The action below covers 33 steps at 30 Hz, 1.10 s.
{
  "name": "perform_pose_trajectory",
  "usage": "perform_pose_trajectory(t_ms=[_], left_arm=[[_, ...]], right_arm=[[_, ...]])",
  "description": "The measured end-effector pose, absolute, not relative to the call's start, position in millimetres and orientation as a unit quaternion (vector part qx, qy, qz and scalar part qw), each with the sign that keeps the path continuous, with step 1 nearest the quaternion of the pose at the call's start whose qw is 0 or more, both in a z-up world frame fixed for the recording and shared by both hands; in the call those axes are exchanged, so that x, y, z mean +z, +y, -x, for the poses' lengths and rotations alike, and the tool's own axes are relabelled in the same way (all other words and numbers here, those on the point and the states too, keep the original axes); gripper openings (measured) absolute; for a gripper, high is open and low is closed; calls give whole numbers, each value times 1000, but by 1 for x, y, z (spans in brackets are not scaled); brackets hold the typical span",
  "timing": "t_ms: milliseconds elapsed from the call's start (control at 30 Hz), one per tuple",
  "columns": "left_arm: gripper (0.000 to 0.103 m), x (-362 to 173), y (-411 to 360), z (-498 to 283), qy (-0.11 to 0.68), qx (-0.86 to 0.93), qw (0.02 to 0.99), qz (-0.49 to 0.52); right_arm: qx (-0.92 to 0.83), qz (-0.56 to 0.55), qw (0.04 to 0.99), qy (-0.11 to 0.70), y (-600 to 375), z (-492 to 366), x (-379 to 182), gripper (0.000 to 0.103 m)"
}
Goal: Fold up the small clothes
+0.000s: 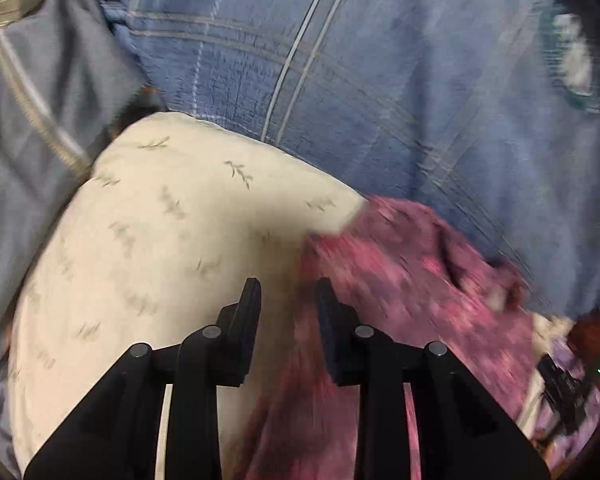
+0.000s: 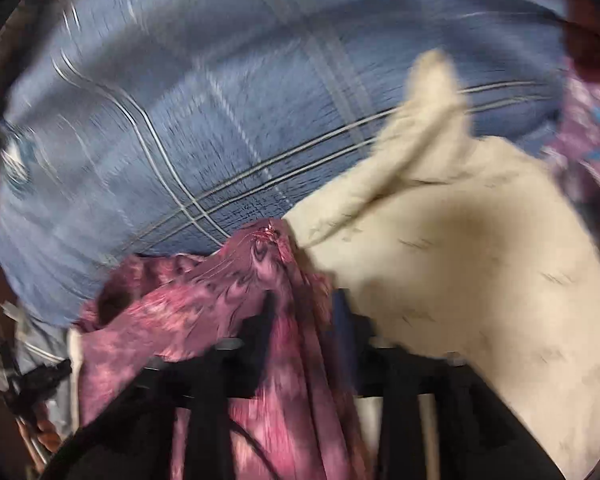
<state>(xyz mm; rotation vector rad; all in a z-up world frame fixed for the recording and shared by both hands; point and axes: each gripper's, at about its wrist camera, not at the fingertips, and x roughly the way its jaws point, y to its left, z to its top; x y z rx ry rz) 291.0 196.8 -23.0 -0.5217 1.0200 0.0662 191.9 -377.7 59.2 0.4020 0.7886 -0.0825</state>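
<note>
A cream garment with small leaf prints lies on the blue plaid bedspread. A purple tie-dye garment overlaps its right edge. My left gripper hovers over the seam between the two, open, with nothing between its fingers. The right wrist view is blurred. There the purple garment hangs bunched through my right gripper and drapes over its left finger. The jaws stand apart and do not visibly press on the cloth. The cream garment lies to the right, one corner raised.
The plaid bedspread fills the far half of both views. A grey-blue striped cloth is bunched at the left. A black object and lilac patterned fabric sit at the edges.
</note>
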Motion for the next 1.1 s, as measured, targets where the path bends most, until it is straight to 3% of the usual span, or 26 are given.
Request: perform_pose_trajectory(t_ms=[100,133,267,400,600,700,800,833,867,900,933,1100], left_arm=[[62,-7,191,-234,478,-2,841,251],[67,-5,185,-212,476,-12,841,259],[71,-13,161,-164,479,-60,818,313],[71,-40,141,-140,491,-78,780,381],[71,-69,118,-164,487,-57,772,404],[78,-68,111,-174,472,-49,780,408],[78,-67,109,-190,463,-37,788,405],[69,-67,111,-193,461,-33,789,405],[55,-66,113,-199,458,-27,790,407],[13,-67,114,-203,461,-24,789,405],[7,-68,116,-206,466,-35,784,410],[6,-32,112,-178,429,-25,830,355]], right_arm=[[-23,-207,902,377,-375,-135,61,55],[-18,-218,899,380,-376,-115,60,55],[23,-302,874,380,-381,-47,38,63],[61,-365,840,397,-390,-26,13,64],[96,-419,821,376,-388,-64,-14,67],[108,-435,818,362,-384,-84,-16,70],[93,-440,827,338,-383,-94,-15,68],[87,-440,828,335,-382,-95,-16,63],[74,-435,831,339,-381,-97,-16,42],[67,-431,832,343,-382,-100,-18,17],[69,-430,831,346,-383,-101,-19,18],[82,-400,851,330,-375,-86,0,14]])
